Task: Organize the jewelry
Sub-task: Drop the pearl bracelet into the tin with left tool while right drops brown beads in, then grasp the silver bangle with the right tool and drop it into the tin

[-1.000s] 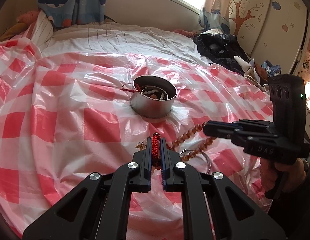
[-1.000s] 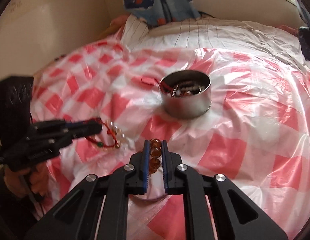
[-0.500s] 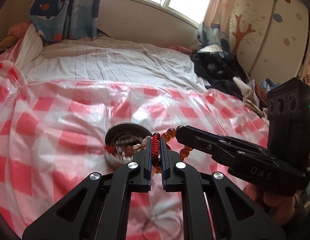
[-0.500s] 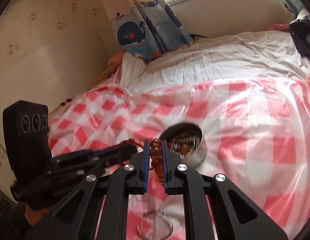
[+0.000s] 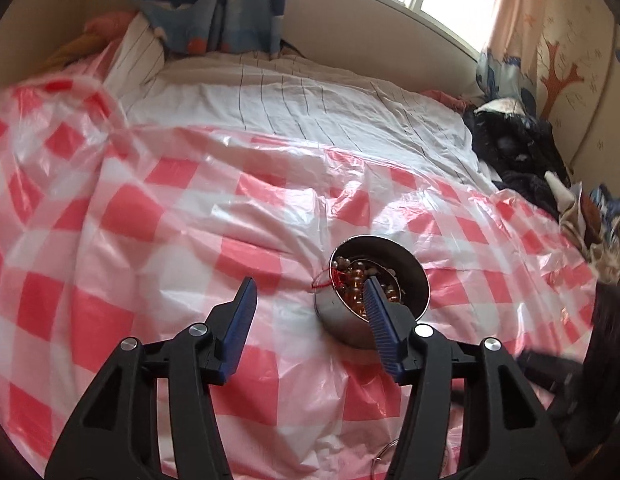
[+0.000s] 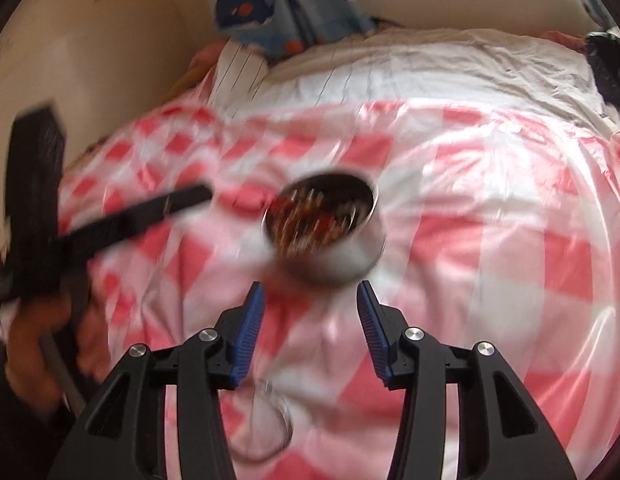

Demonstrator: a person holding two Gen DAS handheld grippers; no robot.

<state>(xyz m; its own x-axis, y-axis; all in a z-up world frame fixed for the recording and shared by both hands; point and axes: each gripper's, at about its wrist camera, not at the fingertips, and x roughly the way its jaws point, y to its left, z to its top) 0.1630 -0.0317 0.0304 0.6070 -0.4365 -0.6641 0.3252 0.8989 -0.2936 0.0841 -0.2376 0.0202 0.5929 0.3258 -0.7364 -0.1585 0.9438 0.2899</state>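
Left wrist view: the left tongs [image 5: 308,300] are wide open and hold nothing. The round silver metal tin [image 5: 372,292] on the red-and-white checked plastic sheet [image 5: 150,220] holds the amber bead bracelet [image 5: 356,280]. Best lift straight up.

Right wrist view, blurry: the right tongs [image 6: 310,306] are wide open and hold nothing, just in front of the tin. A thin silver ring bangle [image 6: 270,432] lies nearer; grab it next, slowly.

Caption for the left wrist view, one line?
Open left hand-held gripper above checkered sheet, beside metal tin of beaded jewelry.

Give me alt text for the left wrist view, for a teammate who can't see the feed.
The left gripper is open and empty above a round metal tin of amber beads and red cord, which sits on a red-and-white checkered plastic sheet over a bed. A thin metal ring lies on the sheet at the bottom edge.
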